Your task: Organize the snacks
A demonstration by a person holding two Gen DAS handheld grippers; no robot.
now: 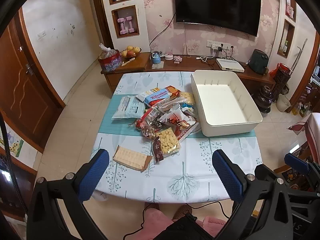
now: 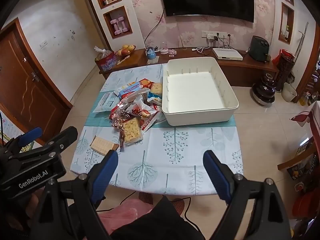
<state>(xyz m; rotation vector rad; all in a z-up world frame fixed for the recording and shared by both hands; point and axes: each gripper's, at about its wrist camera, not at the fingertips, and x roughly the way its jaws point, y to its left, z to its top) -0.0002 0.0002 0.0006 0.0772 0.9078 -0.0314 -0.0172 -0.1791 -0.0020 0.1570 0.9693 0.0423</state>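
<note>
Counter (image 1: 230, 160) sitting ahead | left tool (image 1: 160, 172), right tool (image 2: 160, 170) hovering spread, empty; wafer pack (image 1: 131, 158) lying nearest left tool, crosswise; bin (image 1: 208, 120) waiting beyond

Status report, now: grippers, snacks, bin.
Left gripper and right gripper open, empty, above the table's near edge. Snack pile untouched on the tablecloth. White bin empty beside it. Nothing in the way.

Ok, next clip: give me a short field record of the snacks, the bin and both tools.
snacks: loose pile on the table, left of the bin
nearest snack: wafer pack, apart from the pile
bin: white bin, nothing inside
left tool: left tool open, holding nothing, over the table's near edge
right tool: right tool open, holding nothing
</note>
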